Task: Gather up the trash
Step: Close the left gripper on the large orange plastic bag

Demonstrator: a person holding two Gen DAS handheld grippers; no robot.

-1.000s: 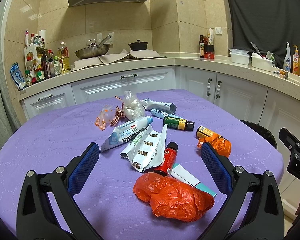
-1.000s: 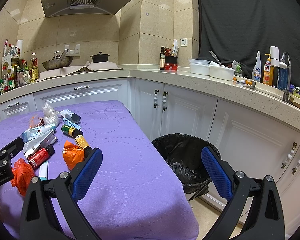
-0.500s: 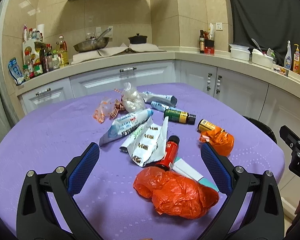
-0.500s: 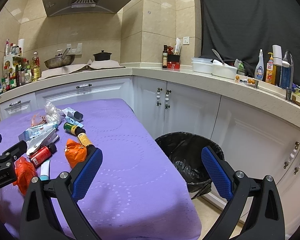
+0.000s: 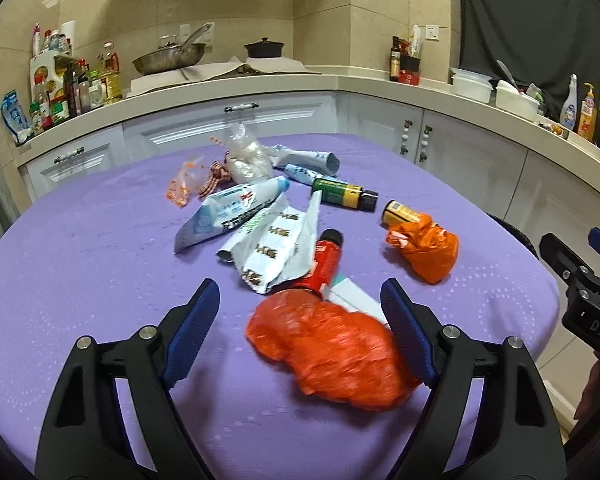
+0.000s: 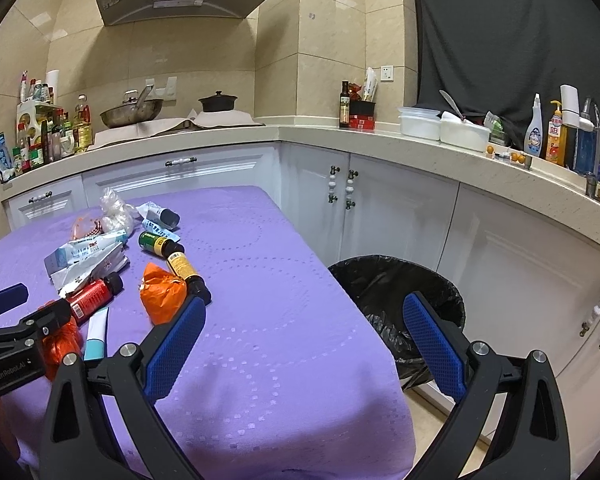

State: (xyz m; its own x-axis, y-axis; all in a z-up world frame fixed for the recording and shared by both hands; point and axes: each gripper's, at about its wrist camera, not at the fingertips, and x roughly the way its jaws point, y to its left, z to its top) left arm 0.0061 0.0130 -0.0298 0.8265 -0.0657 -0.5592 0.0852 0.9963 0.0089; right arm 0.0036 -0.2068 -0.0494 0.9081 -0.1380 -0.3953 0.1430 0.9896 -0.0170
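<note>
Nothing is looking collected yet: the left gripper [image 5: 300, 308], wide open and empty, is hovering over the crumpled red bag [image 5: 332, 354] between its fingers, while the right gripper [image 6: 300, 332] is hanging open and empty, with the black-lined bin [image 6: 396, 300] ahead.

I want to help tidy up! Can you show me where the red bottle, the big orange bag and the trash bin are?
red bottle [image 5: 325, 266]: left wrist view, on its red label.
big orange bag [image 5: 332, 354]: left wrist view, middle of the crumpled plastic.
trash bin [image 6: 384, 288]: right wrist view, black liner inside the rim.
</note>
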